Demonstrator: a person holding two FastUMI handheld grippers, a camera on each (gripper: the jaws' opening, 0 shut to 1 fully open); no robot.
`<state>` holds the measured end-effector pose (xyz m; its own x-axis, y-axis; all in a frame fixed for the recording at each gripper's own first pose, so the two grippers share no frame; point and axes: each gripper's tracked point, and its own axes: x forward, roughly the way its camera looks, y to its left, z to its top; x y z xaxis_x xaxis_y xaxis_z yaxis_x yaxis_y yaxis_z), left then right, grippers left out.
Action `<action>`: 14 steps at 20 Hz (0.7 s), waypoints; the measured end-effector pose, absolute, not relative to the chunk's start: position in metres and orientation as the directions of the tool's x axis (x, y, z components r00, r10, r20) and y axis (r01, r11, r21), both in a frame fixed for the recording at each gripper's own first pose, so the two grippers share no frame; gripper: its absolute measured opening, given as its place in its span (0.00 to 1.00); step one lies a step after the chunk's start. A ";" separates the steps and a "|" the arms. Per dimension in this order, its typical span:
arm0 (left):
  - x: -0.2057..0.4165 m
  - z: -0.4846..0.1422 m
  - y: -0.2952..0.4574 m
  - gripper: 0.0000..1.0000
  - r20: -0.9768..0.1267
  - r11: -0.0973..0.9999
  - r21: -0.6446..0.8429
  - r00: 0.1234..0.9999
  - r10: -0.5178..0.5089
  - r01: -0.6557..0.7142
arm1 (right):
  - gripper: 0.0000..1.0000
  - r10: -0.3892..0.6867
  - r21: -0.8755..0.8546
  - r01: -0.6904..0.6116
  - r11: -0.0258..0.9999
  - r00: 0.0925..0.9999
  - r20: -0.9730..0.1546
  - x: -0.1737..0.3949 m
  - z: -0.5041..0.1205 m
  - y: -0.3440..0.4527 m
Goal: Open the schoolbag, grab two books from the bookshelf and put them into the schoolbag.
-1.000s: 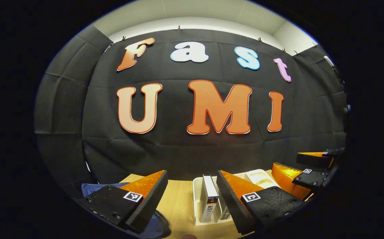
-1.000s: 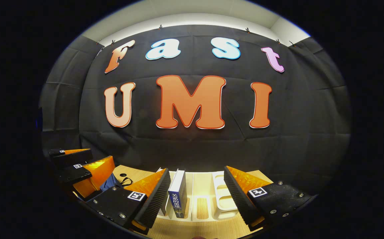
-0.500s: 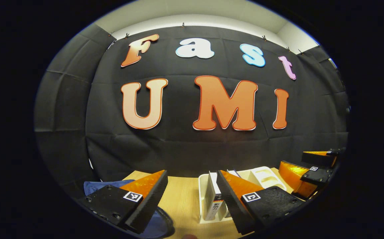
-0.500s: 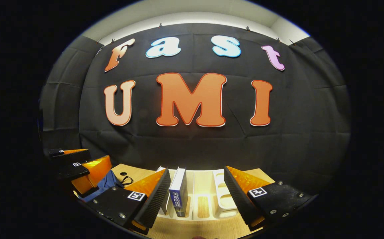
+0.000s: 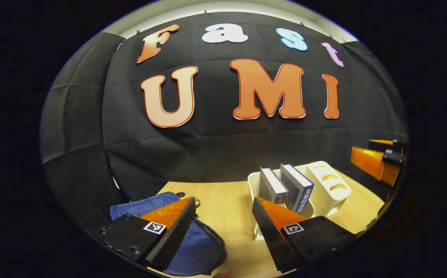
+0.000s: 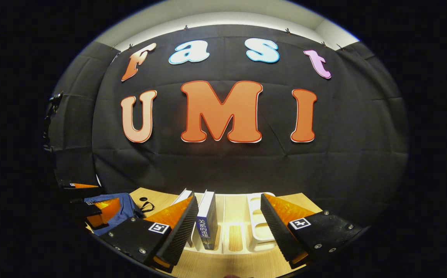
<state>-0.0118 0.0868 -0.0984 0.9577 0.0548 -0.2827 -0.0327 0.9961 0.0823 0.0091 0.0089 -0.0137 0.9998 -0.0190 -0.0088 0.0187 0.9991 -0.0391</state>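
Schoolbag (image 5: 192,247): a blue fabric bag lying flat on the wooden surface (image 5: 223,208), at the near left, partly under the left tongs (image 5: 223,227). Bookshelf (image 5: 329,187): a white slotted rack standing on the same surface to the right of the bag, near the black cloth wall (image 5: 208,154). Two books stand upright, side by side, in its left-hand slots: a grey-spined book (image 5: 271,187) and, just right of it, a dark blue book (image 5: 298,189); the right-hand slots hold nothing. Left tongs: wide open, holding nothing, poised low over the surface between bag and rack, one finger over the bag, the other in front of the rack's left end. Right tongs (image 6: 229,227): likewise wide open and holding nothing, level, facing the rack with the dark blue book between its fingers, untouched; seen from the left gripper view it hangs at the far right (image 5: 378,160).
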 end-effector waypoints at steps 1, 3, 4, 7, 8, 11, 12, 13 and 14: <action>-0.015 -0.106 0.088 0.93 -0.302 0.994 0.104 0.952 0.053 -0.022 | 0.97 -0.021 -0.040 0.020 0.999 1.000 -0.009 0.010 -0.015 0.006; -0.023 -0.127 0.091 0.93 -0.352 0.985 0.172 0.934 0.061 0.001 | 0.96 -0.029 -0.038 0.029 0.999 0.999 -0.013 0.012 -0.017 -0.002; -0.030 -0.140 0.095 0.95 -0.386 0.977 0.215 0.919 0.083 0.002 | 0.97 -0.035 -0.035 0.035 0.999 0.999 -0.014 0.013 -0.019 -0.007; -0.049 -0.178 0.105 0.97 -0.467 0.947 0.320 0.872 0.148 0.011 | 0.96 -0.060 -0.031 0.060 0.998 0.998 -0.018 0.013 -0.024 -0.026; -0.055 -0.187 0.108 0.97 -0.483 0.934 0.358 0.860 0.167 0.019 | 0.97 -0.068 -0.030 0.067 0.997 0.997 -0.022 0.014 -0.027 -0.033; -0.071 -0.211 0.112 0.97 -0.513 0.878 0.473 0.832 0.211 0.069 | 0.97 -0.089 -0.035 0.088 0.996 0.995 -0.035 0.015 -0.036 -0.052; -0.076 -0.222 0.112 0.97 -0.524 0.859 0.505 0.822 0.222 0.090 | 0.96 -0.096 -0.038 0.095 0.995 0.995 -0.038 0.015 -0.037 -0.057; -0.080 -0.232 0.112 0.96 -0.536 0.840 0.531 0.812 0.232 0.111 | 0.96 -0.101 -0.040 0.099 0.994 0.994 -0.040 0.015 -0.039 -0.063; -0.083 -0.240 0.112 0.96 -0.538 0.823 0.555 0.807 0.243 0.122 | 0.97 -0.107 -0.045 0.105 0.993 0.993 -0.040 0.015 -0.040 -0.068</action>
<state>-0.0826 0.1124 -0.2399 0.8069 0.2428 -0.5385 0.1224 0.8231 0.5545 0.0149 -0.0677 -0.0405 0.9934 -0.1072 -0.0399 0.1054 0.9934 -0.0448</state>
